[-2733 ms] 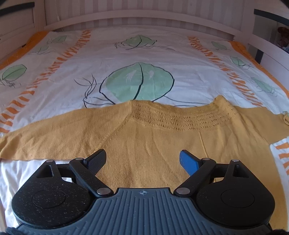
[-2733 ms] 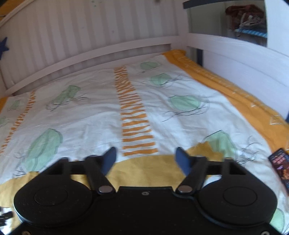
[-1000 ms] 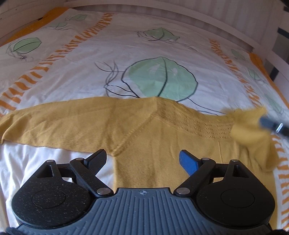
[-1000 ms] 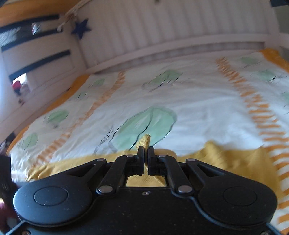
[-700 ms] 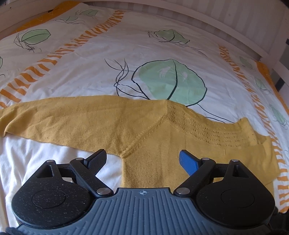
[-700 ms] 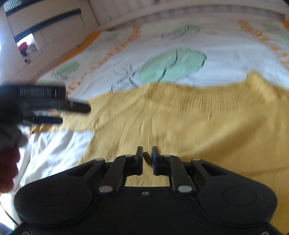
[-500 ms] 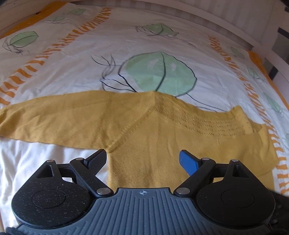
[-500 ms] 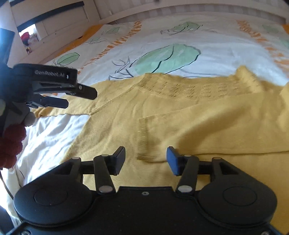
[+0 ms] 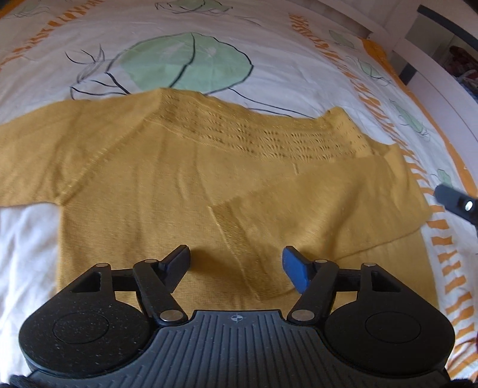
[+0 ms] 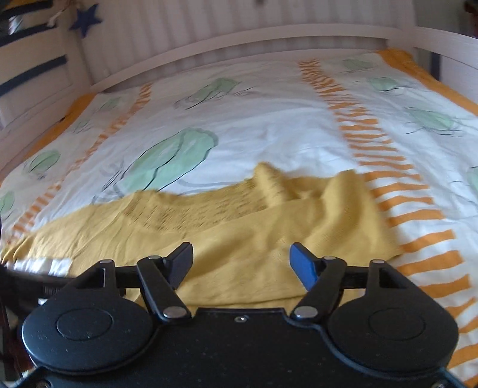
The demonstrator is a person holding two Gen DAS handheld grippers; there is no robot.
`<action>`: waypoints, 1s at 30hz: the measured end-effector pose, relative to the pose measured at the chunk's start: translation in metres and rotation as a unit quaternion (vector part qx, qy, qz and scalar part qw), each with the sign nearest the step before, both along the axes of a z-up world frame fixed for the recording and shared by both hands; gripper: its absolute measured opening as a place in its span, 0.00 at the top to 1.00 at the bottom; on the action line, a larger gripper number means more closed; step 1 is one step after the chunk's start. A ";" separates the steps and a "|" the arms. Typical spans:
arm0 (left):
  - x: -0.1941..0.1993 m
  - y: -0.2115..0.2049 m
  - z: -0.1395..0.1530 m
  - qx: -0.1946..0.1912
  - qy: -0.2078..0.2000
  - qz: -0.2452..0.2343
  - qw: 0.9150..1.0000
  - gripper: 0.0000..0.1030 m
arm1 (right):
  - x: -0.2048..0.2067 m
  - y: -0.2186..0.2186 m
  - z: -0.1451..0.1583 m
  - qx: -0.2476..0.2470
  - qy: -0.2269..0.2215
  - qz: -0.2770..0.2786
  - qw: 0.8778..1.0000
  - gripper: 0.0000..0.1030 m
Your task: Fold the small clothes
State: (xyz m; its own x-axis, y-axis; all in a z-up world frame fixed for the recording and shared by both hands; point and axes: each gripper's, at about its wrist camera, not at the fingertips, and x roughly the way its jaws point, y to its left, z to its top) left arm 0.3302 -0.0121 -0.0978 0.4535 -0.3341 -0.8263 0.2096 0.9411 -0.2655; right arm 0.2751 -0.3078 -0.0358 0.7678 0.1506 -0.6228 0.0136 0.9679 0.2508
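On the bed [image 9: 298,44], a yellow knit sweater [image 9: 134,179] lies flat on the white duvet cover [image 10: 269,128] printed with green leaves and orange stripe bands. Its collar with the openwork yoke faces away from the cameras. The sleeve on the left of the left wrist view is stretched out flat toward the frame edge; the other sleeve [image 9: 328,209] is folded in across the body, its ribbed cuff [image 9: 242,244] lying on the torso. Left gripper [image 9: 236,262]: jaws wide apart, holding nothing, low over the lower body of the sweater with the cuff lying between the two fingers in view; contact with the fabric can't be judged. Right gripper [image 10: 240,259]: jaws also wide apart, empty, above the folded sleeve near the sweater's right edge; its tip [image 9: 457,203] shows at the right edge of the left wrist view, clear of the fabric. White slatted bed frame [image 10: 239,38] behind, blue star [image 10: 86,19] hanging at top left. Readable text: nothing. A white label on the dark object at the left edge of the right wrist view is too blurred to read.
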 end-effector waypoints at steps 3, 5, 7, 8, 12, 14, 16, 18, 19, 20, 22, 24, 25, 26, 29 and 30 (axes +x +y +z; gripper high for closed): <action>0.001 -0.005 -0.003 -0.013 -0.006 -0.004 1.000 0.35 | 0.001 -0.022 0.004 0.023 -0.002 -0.035 0.999 0.26; 0.002 -0.007 -0.004 -0.026 -0.011 -0.002 1.000 0.35 | 0.001 -0.034 0.004 0.035 0.001 -0.049 0.998 0.26; 0.004 -0.009 -0.006 -0.044 -0.013 0.003 0.999 0.35 | 0.002 -0.042 0.002 0.042 0.008 -0.056 0.998 0.26; 0.006 -0.011 -0.007 -0.049 -0.013 0.009 0.999 0.37 | 0.001 -0.046 0.001 0.047 0.012 -0.059 0.997 0.26; 0.011 -0.015 -0.007 -0.051 -0.020 0.044 0.998 0.77 | -0.002 -0.059 -0.003 0.062 0.024 -0.065 0.996 0.25; 0.012 -0.017 -0.002 -0.051 -0.032 0.043 0.997 0.91 | -0.003 -0.065 -0.006 0.064 0.031 -0.069 0.995 0.25; 0.009 -0.018 0.008 -0.047 -0.053 0.047 0.996 0.93 | -0.003 -0.069 -0.008 0.067 0.039 -0.071 0.994 0.25; 0.005 -0.017 0.024 -0.039 -0.088 0.048 0.994 0.94 | -0.005 -0.074 -0.009 0.071 0.043 -0.073 0.994 0.25; 0.003 -0.015 0.035 -0.041 -0.112 0.048 0.992 0.94 | -0.005 -0.075 -0.009 0.072 0.044 -0.074 0.994 0.25; 0.002 -0.012 0.045 -0.045 -0.133 0.051 0.989 0.94 | -0.006 -0.076 -0.010 0.072 0.044 -0.074 0.994 0.25; 0.001 -0.005 0.063 -0.047 -0.167 0.064 0.983 0.94 | -0.006 -0.077 -0.011 0.070 0.045 -0.075 0.994 0.25; 0.002 0.006 0.076 -0.042 -0.192 0.081 0.977 0.94 | -0.005 -0.079 -0.013 0.070 0.048 -0.075 0.994 0.24; 0.004 0.013 0.079 -0.037 -0.197 0.089 0.976 0.94 | -0.004 -0.080 -0.014 0.069 0.050 -0.075 0.994 0.24; 0.007 0.020 0.080 -0.037 -0.196 0.099 0.975 0.94 | -0.004 -0.080 -0.015 0.069 0.052 -0.075 0.993 0.24; 0.015 0.044 0.078 -0.049 -0.175 0.136 0.974 0.94 | -0.001 -0.080 -0.020 0.065 0.058 -0.076 0.993 0.24; 0.017 0.050 0.077 -0.053 -0.168 0.146 0.974 0.94 | 0.000 -0.080 -0.021 0.064 0.059 -0.076 0.993 0.24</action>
State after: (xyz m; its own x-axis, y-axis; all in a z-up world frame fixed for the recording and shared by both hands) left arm 0.3472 0.0381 -0.0205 0.7804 -0.2254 -0.5832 0.0292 0.9449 -0.3262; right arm 0.2756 -0.3880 -0.0568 0.7111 0.1211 -0.6925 0.1942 0.9129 0.3590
